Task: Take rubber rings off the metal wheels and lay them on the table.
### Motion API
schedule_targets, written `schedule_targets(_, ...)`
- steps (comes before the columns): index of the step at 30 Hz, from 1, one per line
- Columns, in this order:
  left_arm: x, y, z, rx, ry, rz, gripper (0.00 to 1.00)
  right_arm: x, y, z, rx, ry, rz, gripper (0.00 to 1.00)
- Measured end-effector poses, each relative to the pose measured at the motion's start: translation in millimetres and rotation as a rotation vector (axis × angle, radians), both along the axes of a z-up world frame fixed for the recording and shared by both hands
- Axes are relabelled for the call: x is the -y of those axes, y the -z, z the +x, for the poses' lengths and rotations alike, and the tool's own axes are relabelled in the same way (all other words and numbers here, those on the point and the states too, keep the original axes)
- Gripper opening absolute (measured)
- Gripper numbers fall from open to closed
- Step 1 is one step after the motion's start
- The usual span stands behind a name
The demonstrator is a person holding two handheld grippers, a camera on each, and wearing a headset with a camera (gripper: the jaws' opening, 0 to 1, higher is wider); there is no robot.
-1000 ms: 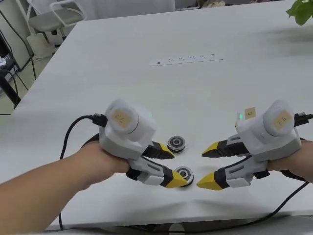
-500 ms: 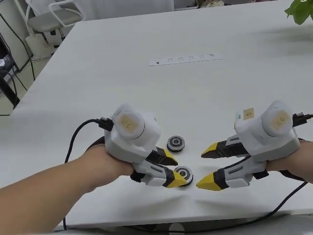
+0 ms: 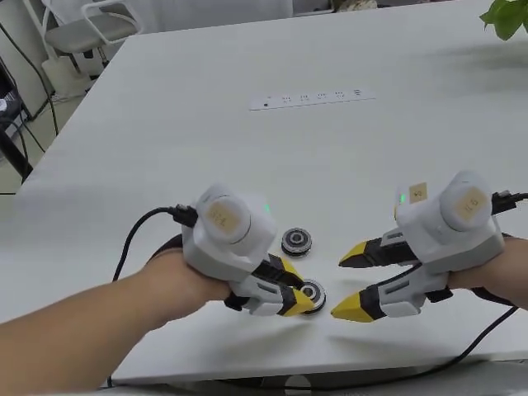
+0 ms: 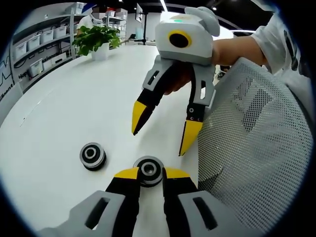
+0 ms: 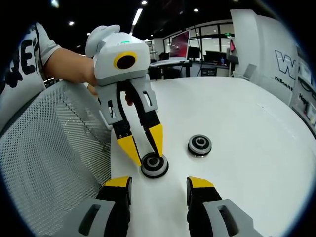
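A white table [image 3: 206, 148] stretches away from the person in the head view. At the far left edge a chair [image 3: 82, 33] stands off the table, and a black cable [image 3: 132, 235] curls across the tabletop towards the person's left hand.

That hand holds the left gripper [image 3: 295, 286], white and grey with yellow-tipped jaws, close to the table's near edge. Its jaws are pressed in on the near wheel [image 3: 312, 292], a small round metal wheel lying flat on the table. In the left gripper view the two yellow tips of this gripper [image 4: 150, 174] touch the near wheel [image 4: 149, 168] on either side, and the wheel's dark outer ring [image 4: 149, 159] is on it. The right gripper view shows the same grip from the other side: the left gripper [image 5: 144, 142] reaches down with its tips at the near wheel [image 5: 154, 165].

Just beyond it, apart and untouched, the far wheel [image 3: 297, 241] lies flat on the table.

To the right, the right gripper [image 3: 351, 280] points back at the left one, near the held wheel but not touching it. Its jaws are spread wide and hold nothing.

Farther back lies a long white power strip [image 3: 312, 100], and a green plant [image 3: 507, 16] sits at the far right corner.
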State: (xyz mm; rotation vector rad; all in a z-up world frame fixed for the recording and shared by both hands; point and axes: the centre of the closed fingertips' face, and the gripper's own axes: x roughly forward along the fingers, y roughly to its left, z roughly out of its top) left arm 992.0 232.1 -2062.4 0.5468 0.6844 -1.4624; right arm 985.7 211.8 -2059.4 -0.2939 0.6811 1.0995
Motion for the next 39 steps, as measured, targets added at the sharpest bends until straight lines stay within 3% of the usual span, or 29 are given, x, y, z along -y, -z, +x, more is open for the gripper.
schedule_targets(7, 0.7, 0.8, 0.9, 0.058, 0.013, 0.003, 0.09, -1.2, 0.7, -0.1, -0.001, -0.005, -0.002, 0.42)
schedule_targets(11, 0.8, 0.8, 2.8, 0.056, -0.005, 0.000, 0.08, -1.6, 2.0, -0.2, -0.004, -0.005, 0.001, 0.41)
schedule_targets(15, 1.2, 1.1, 0.1, 0.085, 0.013, -0.003, 0.09, -2.1, 2.8, -0.4, -0.006, -0.006, 0.001, 0.40)
schedule_targets(18, 1.5, 1.2, 1.3, 0.077, 0.002, -0.009, 0.09, -2.6, 3.6, -0.2, -0.006, -0.009, 0.000, 0.39)
schedule_targets(25, 2.9, 0.6, 0.7, 0.084, -0.011, -0.022, 0.08, -3.7, 4.0, 0.4, -0.009, -0.017, -0.005, 0.38)
schedule_targets(27, 3.4, 1.0, -0.6, 0.106, 0.005, -0.020, 0.08, -4.6, 4.1, 0.1, -0.008, -0.021, -0.007, 0.38)
schedule_targets(39, 4.2, 1.7, 0.8, 0.108, -0.006, -0.027, 0.08, -10.1, 9.4, 0.6, 0.006, -0.066, -0.036, 0.31)
